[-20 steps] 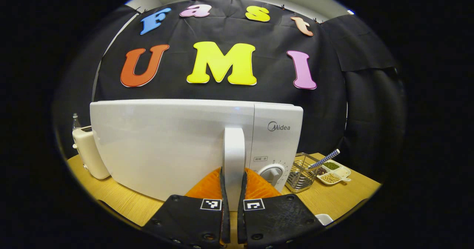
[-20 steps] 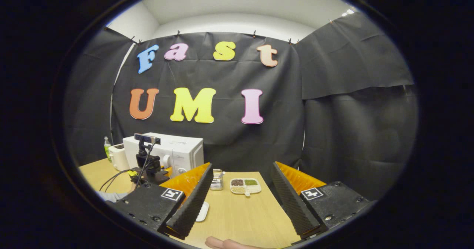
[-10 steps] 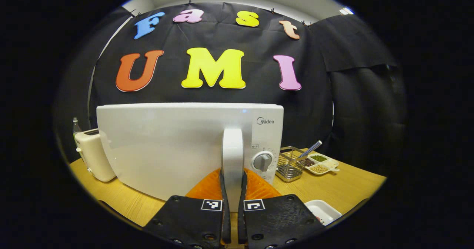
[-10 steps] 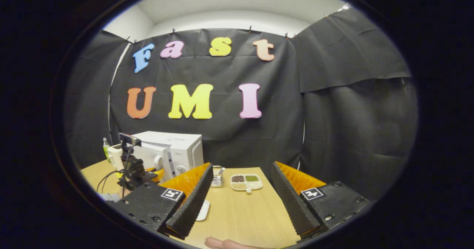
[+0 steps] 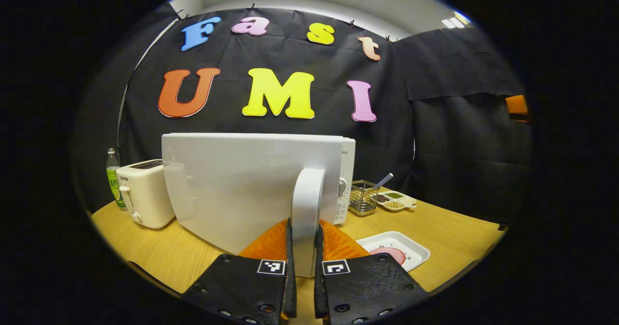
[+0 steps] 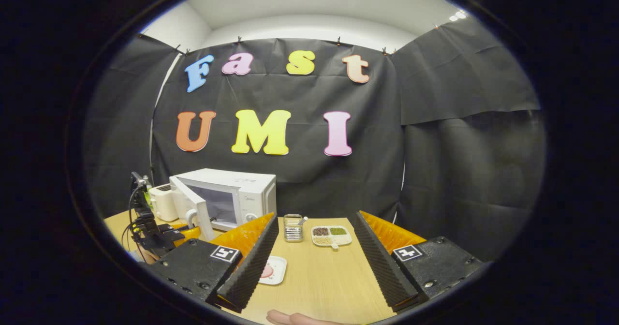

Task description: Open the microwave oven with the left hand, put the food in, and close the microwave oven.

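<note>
The microwave door (image 5: 251, 184) has swung well out from the oven since a second ago: in the left gripper view the control panel that stood broad beside the door is now a narrow strip behind its edge, and in the right gripper view the microwave (image 6: 237, 194) shows its cavity where it was closed before. The left tool (image 5: 302, 276) is still pinched on the door handle (image 5: 307, 209), both fingers pressing its sides. A white plate (image 5: 394, 252) with a pink piece of food (image 5: 389, 255) has come into the left gripper view, lying on the worktop (image 5: 449, 233) to the right of the door, apart from it. The right tool (image 6: 314, 262) stays spread wide over the worktop, holding nothing; the plate sits partly hidden behind its left finger (image 6: 251, 262). The toaster (image 5: 142, 192) and a green-labelled bottle (image 5: 112, 177) now show more fully left of the door. The wire basket (image 5: 362, 197) and the divided dish (image 5: 396, 200) are small; their contents are hard to make out.
</note>
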### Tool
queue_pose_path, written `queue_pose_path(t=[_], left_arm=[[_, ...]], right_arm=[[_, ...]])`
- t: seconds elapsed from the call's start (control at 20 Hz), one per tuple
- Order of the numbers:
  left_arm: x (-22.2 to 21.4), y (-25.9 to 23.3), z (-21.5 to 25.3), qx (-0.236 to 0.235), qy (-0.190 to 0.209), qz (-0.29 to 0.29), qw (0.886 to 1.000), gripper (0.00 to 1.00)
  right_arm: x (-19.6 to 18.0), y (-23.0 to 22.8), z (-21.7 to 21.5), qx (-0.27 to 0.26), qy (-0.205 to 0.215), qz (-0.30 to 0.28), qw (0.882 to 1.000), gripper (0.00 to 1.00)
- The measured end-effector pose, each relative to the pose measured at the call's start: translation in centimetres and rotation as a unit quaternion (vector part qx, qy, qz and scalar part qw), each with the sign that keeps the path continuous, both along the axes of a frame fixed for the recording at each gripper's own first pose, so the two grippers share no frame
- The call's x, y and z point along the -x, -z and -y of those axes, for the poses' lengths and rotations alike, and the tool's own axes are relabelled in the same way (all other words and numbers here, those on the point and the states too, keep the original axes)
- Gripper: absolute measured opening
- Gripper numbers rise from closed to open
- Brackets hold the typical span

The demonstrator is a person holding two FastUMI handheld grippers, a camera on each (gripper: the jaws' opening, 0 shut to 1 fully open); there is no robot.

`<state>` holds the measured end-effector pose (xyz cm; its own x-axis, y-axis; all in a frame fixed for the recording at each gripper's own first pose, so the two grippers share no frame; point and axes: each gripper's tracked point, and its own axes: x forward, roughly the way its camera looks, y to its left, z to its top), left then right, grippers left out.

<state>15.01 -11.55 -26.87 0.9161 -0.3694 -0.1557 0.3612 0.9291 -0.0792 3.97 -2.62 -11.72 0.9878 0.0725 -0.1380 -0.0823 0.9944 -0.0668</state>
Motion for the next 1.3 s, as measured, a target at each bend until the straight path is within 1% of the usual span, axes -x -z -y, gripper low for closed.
queue_pose_path(t=[0.05,0.1,0.15,0.2,0.25,0.45,0.5,0.55,0.6,0.7,0.75,0.8,0.85,0.9,0.95,1.05,1.1,1.15,1.2,1.25,1.3], left_arm=[[0.7,0.0,-0.8,-0.005,0.001,-0.001,1.000,0.14],[1.4,0.1,-1.6,-0.009,0.000,-0.005,1.000,0.13],[2.0,0.0,-2.4,-0.013,-0.001,-0.008,1.000,0.14],[2.6,0.0,-3.4,-0.016,-0.005,-0.011,1.000,0.14],[3.3,0.0,-4.3,-0.018,-0.010,-0.013,1.000,0.18],[6.3,-0.1,-8.9,-0.024,-0.044,-0.019,0.999,0.19],[7.0,-0.1,-10.4,-0.025,-0.057,-0.022,0.998,0.19],[7.9,0.0,-12.0,-0.024,-0.073,-0.029,0.997,0.20],[8.9,-0.1,-13.9,-0.025,-0.098,-0.035,0.994,0.41],[11.5,-1.1,-16.9,-0.026,-0.134,-0.036,0.990,0.75],[12.4,-1.9,-18.3,-0.024,-0.150,-0.031,0.988,0.87],[13.5,-2.7,-19.4,-0.020,-0.162,-0.031,0.986,0.96],[14.2,-3.3,-20.1,-0.017,-0.172,-0.033,0.984,0.87],[14.7,-4.2,-20.8,-0.015,-0.181,-0.030,0.983,0.95],[15.0,-5.1,-21.4,-0.015,-0.186,-0.030,0.982,0.95],[15.7,-7.6,-22.1,-0.019,-0.189,-0.017,0.982,0.95],[15.7,-9.2,-22.6,-0.018,-0.194,-0.004,0.981,0.95],[15.7,-10.6,-23.0,-0.011,-0.198,0.004,0.980,0.94],[15.5,-11.7,-23.0,-0.005,-0.198,0.006,0.980,0.95],[15.2,-12.8,-22.9,-0.002,-0.200,0.008,0.980,0.94],[14.9,-14.0,-22.9,-0.005,-0.202,0.015,0.979,0.95]], right_arm=[[0.2,-0.2,-0.4,0.001,-0.002,0.001,1.000,1.00],[0.4,-0.2,-0.7,0.002,-0.005,0.001,1.000,1.00],[0.6,-0.3,-1.1,0.001,-0.007,0.002,1.000,0.92],[0.7,-0.3,-1.4,0.002,-0.009,0.001,1.000,1.00],[0.8,-0.2,-1.8,0.002,-0.012,-0.001,1.000,0.92],[1.2,0.3,-3.2,0.004,-0.028,-0.011,1.000,0.92],[1.2,0.4,-3.5,0.007,-0.030,-0.013,0.999,1.00],[1.3,0.5,-3.6,0.009,-0.032,-0.014,0.999,0.92],[1.2,0.7,-3.9,0.012,-0.034,-0.016,0.999,0.92],[0.8,1.5,-4.4,0.019,-0.041,-0.027,0.999,0.92],[0.5,2.0,-4.6,0.022,-0.045,-0.034,0.998,0.92],[0.0,2.4,-4.6,0.025,-0.045,-0.042,0.998,0.92],[-0.6,2.7,-4.3,0.028,-0.043,-0.048,0.998,1.00],[-1.2,3.1,-4.2,0.032,-0.041,-0.055,0.997,0.94],[-2.0,3.6,-4.0,0.035,-0.036,-0.062,0.997,0.96],[-3.4,4.6,-4.0,0.037,-0.031,-0.079,0.996,0.96],[-4.1,5.1,-4.3,0.037,-0.034,-0.089,0.995,0.96],[-4.8,5.7,-4.7,0.039,-0.039,-0.101,0.993,1.00],[-5.6,6.3,-5.0,0.040,-0.044,-0.112,0.992,0.96],[-6.3,6.9,-5.3,0.043,-0.048,-0.123,0.990,1.00],[-7.2,7.6,-5.5,0.046,-0.052,-0.135,0.988,1.00]])
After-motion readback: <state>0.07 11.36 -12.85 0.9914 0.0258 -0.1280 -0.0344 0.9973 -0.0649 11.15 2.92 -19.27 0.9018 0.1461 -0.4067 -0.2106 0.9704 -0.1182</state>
